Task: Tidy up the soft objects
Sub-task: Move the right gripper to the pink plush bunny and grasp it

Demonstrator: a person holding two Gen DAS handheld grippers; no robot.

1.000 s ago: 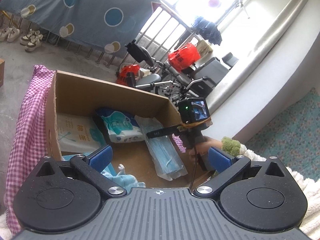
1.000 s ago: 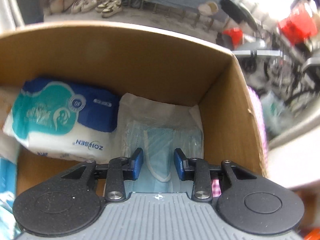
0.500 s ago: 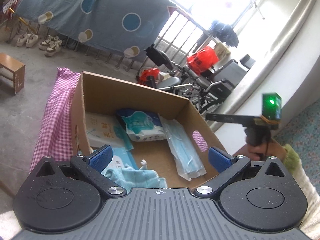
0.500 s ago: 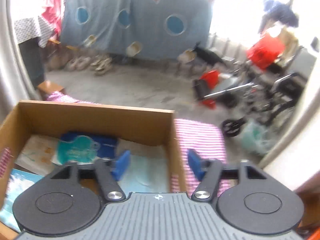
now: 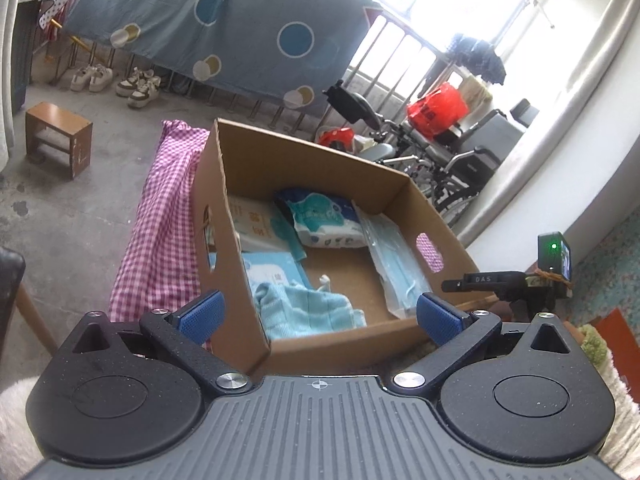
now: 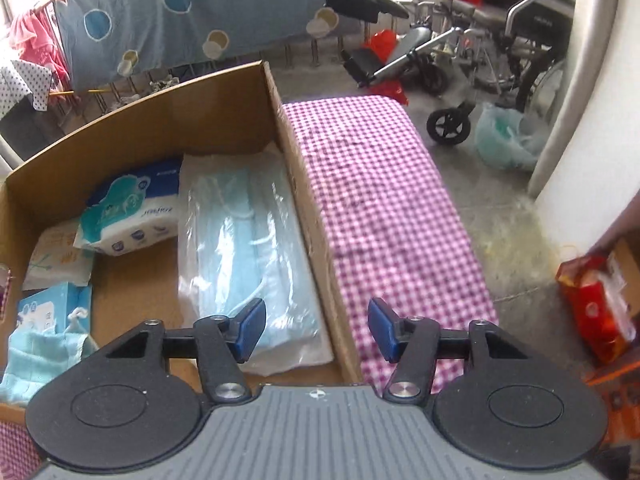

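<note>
A cardboard box (image 5: 320, 160) stands on a pink checked cloth (image 6: 380, 208). In it lie a clear bag of blue face masks (image 6: 248, 248), a blue-and-white tissue pack (image 6: 128, 216), a light blue towel (image 5: 308, 312), a pale blue packet (image 5: 268, 272) and a white packet (image 5: 252, 228). My left gripper (image 5: 320, 314) is open and empty, held above the box's near corner. My right gripper (image 6: 316, 330) is open and empty, above the box's right wall. It also shows in the left wrist view (image 5: 508, 280), at the right of the box.
A red package (image 6: 596, 304) lies at the right edge by a hand. Wheelchairs (image 6: 480, 40) stand behind the box. A small wooden stool (image 5: 58, 140) and several shoes (image 5: 116, 80) are on the concrete floor at the left. A patterned sheet (image 5: 224, 24) hangs behind.
My right gripper has let go of the mask bag, opened, and pulled back out of the box to its right side. My left gripper has drawn back and up from the box.
</note>
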